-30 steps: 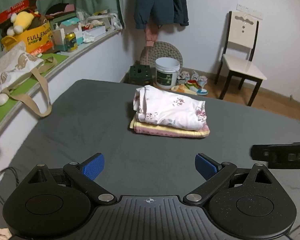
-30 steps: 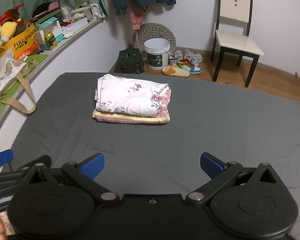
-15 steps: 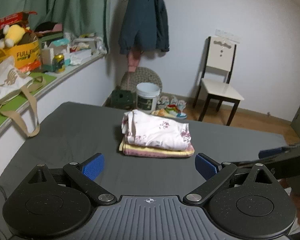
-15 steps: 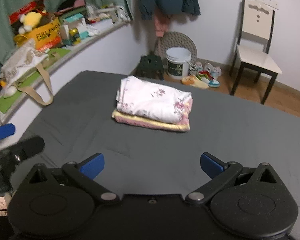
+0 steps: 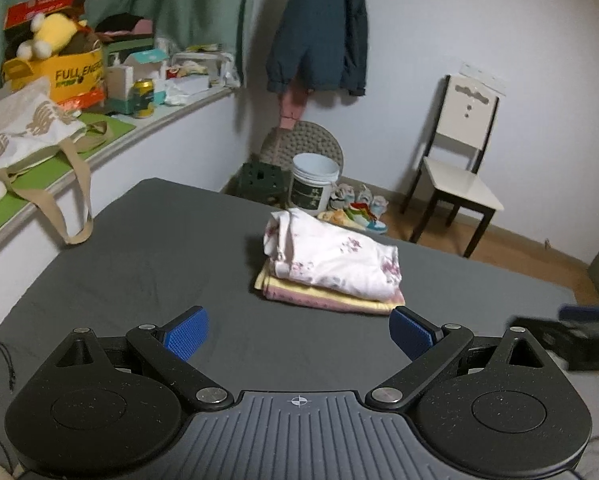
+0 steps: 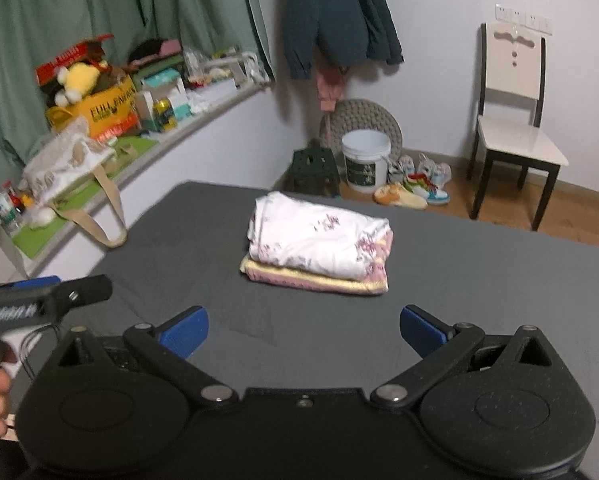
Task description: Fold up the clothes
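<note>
Left view: left claw (image 5: 298,336) spread, empty; folded clothes (image 5: 331,266) stacked mid-bed (image 5: 147,240).
Right view: right claw (image 6: 303,334) spread, empty, short of clothes (image 6: 319,246).
Advice: square the stack's edges gently.

The yellow cardboard box (image 5: 65,76) on the window ledge (image 5: 111,140) carries dark block letters reading "FULL ENE", with the rest of the word cut off at the box's corner; smaller print under it is too small to read. The right wrist view shows the same lettering, blurred. The white bucket (image 5: 313,184) on the floor bears a dark label whose characters cannot be made out. A can (image 5: 142,96) beside the box has unreadable print.
</note>
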`<state>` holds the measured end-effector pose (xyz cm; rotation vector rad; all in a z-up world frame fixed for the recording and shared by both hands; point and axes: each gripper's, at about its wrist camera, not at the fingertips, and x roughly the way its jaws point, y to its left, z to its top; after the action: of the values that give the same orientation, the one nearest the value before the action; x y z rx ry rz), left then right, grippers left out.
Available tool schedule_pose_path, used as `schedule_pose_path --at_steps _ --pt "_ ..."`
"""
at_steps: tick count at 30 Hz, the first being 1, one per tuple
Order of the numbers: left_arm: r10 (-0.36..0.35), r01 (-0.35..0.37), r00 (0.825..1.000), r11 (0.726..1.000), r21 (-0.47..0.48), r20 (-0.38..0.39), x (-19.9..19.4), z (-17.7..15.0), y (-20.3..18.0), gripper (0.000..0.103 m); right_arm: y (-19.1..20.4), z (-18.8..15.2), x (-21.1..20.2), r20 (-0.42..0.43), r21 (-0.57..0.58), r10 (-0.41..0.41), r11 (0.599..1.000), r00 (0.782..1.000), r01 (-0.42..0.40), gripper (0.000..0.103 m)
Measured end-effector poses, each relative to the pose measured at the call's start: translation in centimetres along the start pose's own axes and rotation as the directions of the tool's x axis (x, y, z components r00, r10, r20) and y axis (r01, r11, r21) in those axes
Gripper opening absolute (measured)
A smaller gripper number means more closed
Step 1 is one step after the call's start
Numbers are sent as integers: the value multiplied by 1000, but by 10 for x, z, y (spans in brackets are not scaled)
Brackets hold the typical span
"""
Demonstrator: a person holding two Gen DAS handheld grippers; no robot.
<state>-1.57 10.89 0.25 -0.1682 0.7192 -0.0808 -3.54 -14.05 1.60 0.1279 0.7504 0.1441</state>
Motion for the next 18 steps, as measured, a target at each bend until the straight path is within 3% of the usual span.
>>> schedule_pose_path --at_steps 3,6,7,9,13,15,18 --pt "10 -18 997 994 -103 -78 10 14 18 98 -6 -1 -8 53 13 39 999 998 -40 103" --pt "12 -37 994 975 -218 -113 6 19 37 98 -8 -3 -15 90 -57 25 998 996 -20 103" --pt "14 -36 996 970 -240 -92 0 19 42 98 -9 -4 -18 94 -89 13 996 996 -5 103" --pt "38 -47 998 975 -218 -45 -18 18 49 98 -17 -4 -25 97 -99 11 995 995 -1 103" --pt "56 -54 998 995 -86 19 -50 17 61 98 -40 -13 -36 86 -54 45 998 995 -41 103" --pt "50 -47 997 998 -45 60 -66 5 77 98 -51 -23 -35 36 -47 39 998 999 -38 103" --pt "113 -111 990 993 -30 81 -82 -16 106 98 -67 -36 -29 -65 -24 50 998 997 -52 103"
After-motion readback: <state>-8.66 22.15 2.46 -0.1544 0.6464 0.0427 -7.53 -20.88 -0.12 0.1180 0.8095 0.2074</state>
